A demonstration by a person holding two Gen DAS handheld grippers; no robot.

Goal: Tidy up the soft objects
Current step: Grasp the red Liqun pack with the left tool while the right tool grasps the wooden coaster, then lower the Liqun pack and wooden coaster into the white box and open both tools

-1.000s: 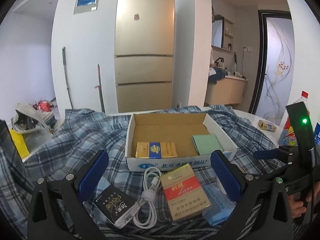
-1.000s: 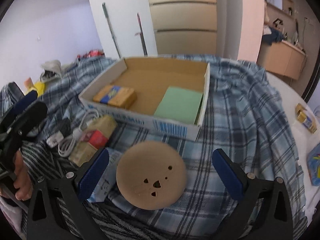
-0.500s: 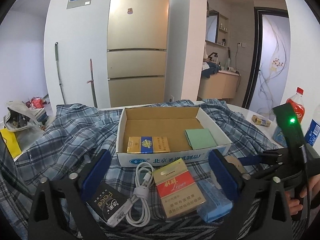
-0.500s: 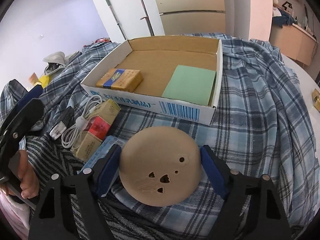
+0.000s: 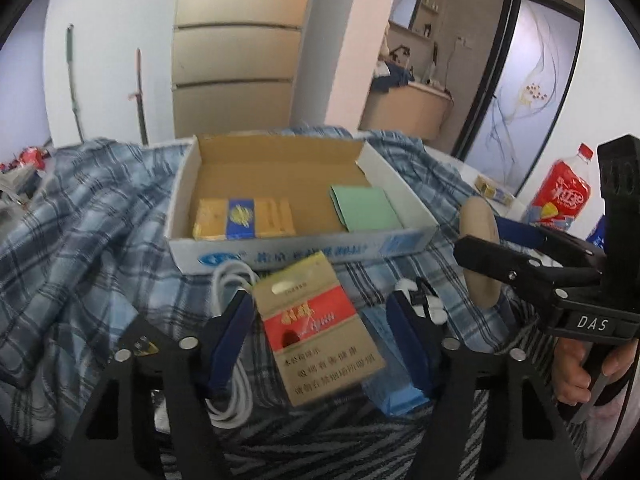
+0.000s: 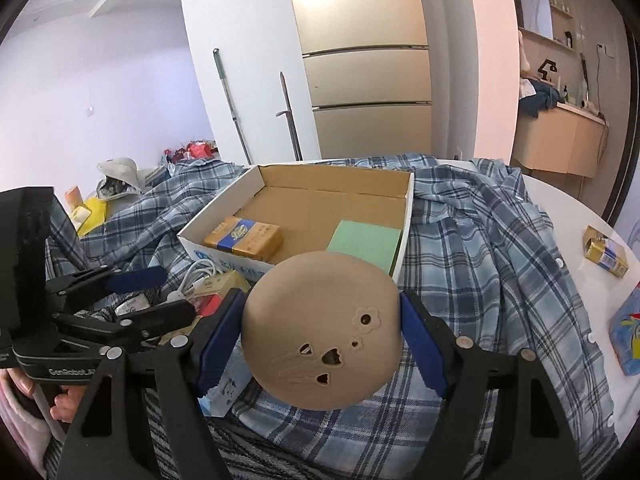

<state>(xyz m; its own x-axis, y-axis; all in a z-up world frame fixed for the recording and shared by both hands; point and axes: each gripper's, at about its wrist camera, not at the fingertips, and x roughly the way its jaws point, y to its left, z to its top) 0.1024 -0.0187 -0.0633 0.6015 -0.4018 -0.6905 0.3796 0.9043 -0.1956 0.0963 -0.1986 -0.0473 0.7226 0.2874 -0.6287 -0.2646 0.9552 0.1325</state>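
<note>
— Plaid cloth (image 6: 480, 264) drapes the whole surface ahead of both grippers; how much room is on it?

— Straight ahead sits the cardboard box (image 6: 406, 216), open-topped, its near white wall low. Its far half is bare; a yellow pack (image 6: 244, 238) lies at the near left inside, a green pad (image 6: 364, 242) at the near right.

— And the right gripper (image 6: 322, 334)?

— Its blue pads press both sides of the tan round cushion (image 6: 320, 328), lifted just short of the box's near wall.

— The left gripper (image 5: 320, 336)?

— Fingers parted about a pack's width, one either side of the red-and-tan pack (image 5: 316, 328); whether they touch it I cannot tell. A white cable (image 5: 234, 360) lies by its left finger, a blue packet (image 5: 390, 376) under its right.
</note>
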